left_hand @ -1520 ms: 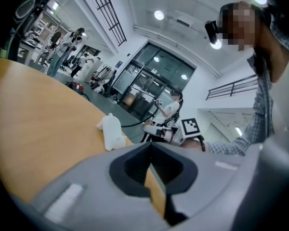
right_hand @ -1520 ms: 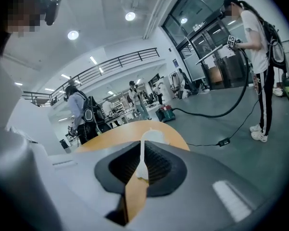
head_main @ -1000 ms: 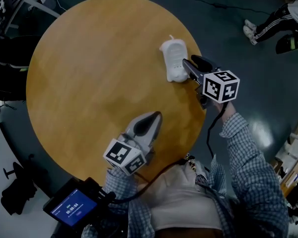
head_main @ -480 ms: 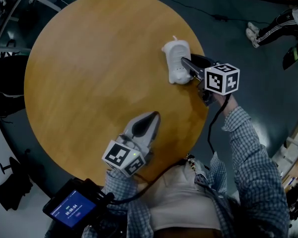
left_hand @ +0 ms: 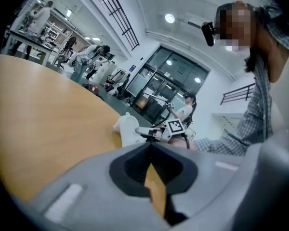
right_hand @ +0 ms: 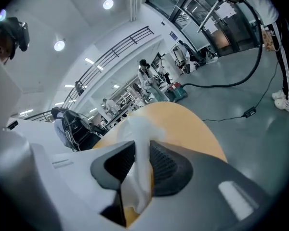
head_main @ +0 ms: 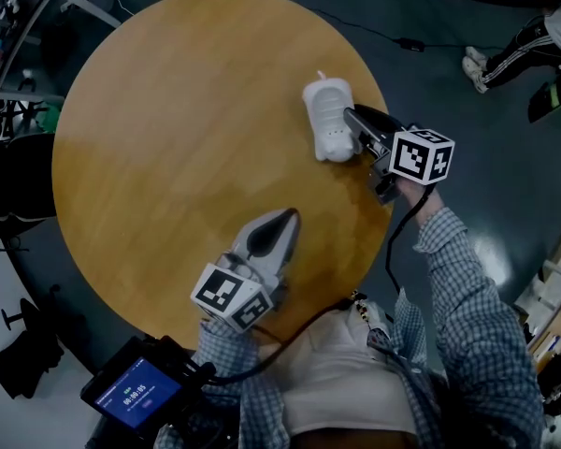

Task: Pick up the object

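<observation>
A white, soft-looking object (head_main: 325, 110) lies near the right edge of the round wooden table (head_main: 168, 138). My right gripper (head_main: 352, 127) reaches it from the right. Its jaws are closing, with the object's near end between them. In the right gripper view the white object (right_hand: 139, 124) fills the gap and both pads touch it at the right gripper (right_hand: 140, 148). My left gripper (head_main: 282, 218) hovers over the table's front part, well apart from the object, jaws together and empty. In the left gripper view the left gripper (left_hand: 150, 146) points toward the white object (left_hand: 126, 129).
A small screen device (head_main: 136, 391) sits at the lower left by my body. A cable (head_main: 393, 36) runs over the dark floor beyond the table. A person's legs (head_main: 514, 36) show at the top right. The table edge lies just right of the object.
The right gripper's jaws have drawn in around the white object's near end. The left gripper has stayed where it was.
</observation>
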The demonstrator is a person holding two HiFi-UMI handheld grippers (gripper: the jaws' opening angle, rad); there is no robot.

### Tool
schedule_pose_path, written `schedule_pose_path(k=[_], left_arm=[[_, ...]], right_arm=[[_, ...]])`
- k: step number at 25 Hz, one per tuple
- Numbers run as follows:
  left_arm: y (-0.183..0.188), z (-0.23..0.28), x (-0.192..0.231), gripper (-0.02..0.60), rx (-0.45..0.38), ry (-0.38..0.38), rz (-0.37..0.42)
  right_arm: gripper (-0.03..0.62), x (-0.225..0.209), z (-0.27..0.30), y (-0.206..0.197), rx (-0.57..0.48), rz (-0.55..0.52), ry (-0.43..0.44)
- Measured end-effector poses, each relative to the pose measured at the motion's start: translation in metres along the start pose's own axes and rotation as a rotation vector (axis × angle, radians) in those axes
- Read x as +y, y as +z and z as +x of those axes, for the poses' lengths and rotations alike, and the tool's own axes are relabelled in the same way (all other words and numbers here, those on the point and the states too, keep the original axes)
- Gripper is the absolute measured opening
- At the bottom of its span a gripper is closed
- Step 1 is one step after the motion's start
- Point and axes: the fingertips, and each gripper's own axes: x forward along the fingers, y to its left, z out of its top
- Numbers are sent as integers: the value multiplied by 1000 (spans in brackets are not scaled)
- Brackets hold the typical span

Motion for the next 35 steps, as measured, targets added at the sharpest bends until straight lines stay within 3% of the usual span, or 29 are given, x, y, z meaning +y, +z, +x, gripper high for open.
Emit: schedule_pose_path(k=[11,22,35], left_arm=[[13,-13,-11,3,-40,-44,32],[19,-25,-33,3,-59,-117,56],[20,-25,-30,3,-76,-132,68]], right_arm=[[101,43,-25,33,-183,22,54],[101,118,-76,92,-391,-46,131],[101,134,-80,99,-434,-67,144]])
